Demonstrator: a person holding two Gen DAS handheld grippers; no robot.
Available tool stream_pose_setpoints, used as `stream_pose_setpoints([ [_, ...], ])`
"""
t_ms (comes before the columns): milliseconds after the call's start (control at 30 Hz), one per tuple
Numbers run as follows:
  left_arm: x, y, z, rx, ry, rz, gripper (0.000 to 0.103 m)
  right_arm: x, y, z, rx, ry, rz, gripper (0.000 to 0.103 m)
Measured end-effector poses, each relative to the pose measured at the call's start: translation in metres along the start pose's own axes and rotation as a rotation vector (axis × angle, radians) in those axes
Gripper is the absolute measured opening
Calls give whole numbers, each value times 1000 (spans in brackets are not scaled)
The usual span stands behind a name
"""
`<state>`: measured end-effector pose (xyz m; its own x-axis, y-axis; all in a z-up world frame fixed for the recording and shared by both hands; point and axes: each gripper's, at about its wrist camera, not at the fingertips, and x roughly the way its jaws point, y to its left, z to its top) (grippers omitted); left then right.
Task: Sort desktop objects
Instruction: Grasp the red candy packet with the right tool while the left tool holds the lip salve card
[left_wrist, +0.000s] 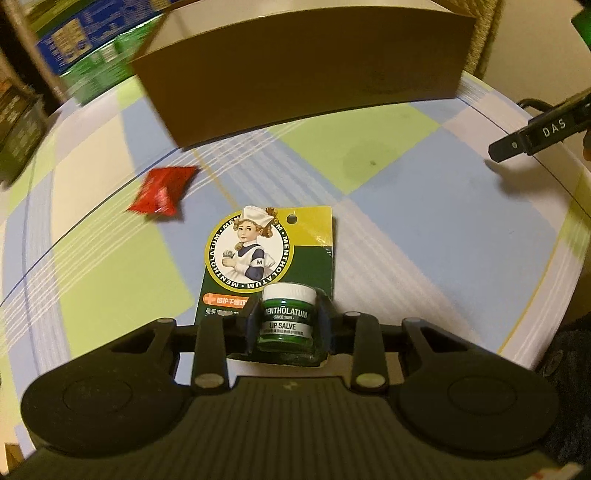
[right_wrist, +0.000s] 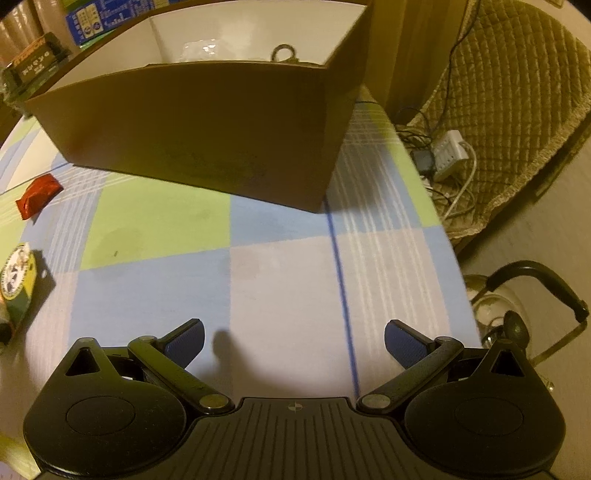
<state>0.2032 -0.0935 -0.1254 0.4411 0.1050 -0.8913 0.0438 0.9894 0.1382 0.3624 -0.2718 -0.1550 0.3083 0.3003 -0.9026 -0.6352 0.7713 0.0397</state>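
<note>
Lip salve jar (left_wrist: 289, 316) on its green and yellow card (left_wrist: 271, 254), clamped between the blue pads of the left gripper (left_wrist: 288, 321), card lying flat on the checked cloth (left_wrist: 424, 236) toward the near side of the table. Right gripper (right_wrist: 294, 341) with its 2 fingers spread wide, nothing between them, hovering over bare cloth. Open stretch of cloth between both grippers and the brown cardboard box (right_wrist: 192, 129); table edge curving away close on the right, floor below. Red packet (left_wrist: 162, 194) lying apart from the card, to its upper left, near the box's front wall. Box standing at the far side, open at the top, white inside; only a metal ring (right_wrist: 284, 53) and something pale and glossy (right_wrist: 201, 50) visible over its rim, too little shown to name. Cloth in blue, green, cream and grey squares with thin white stripes, 1 dark smudge on a green square. Printed cartons (left_wrist: 70, 44) stacked beyond the box on the left. Beside the table: quilted cover (right_wrist: 517, 92), power strip with cables (right_wrist: 452, 151), glass kettle with black handle (right_wrist: 524, 314).
</note>
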Motion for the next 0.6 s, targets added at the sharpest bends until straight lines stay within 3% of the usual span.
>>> stream_pose_setpoints([
  [233,-20,32,-24,-93,17,79,28,4,29,6,-76,-13,98,101],
  [600,-37,89,-40,-262,-6,174,28,13,110,35,-245,-53,257,101],
])
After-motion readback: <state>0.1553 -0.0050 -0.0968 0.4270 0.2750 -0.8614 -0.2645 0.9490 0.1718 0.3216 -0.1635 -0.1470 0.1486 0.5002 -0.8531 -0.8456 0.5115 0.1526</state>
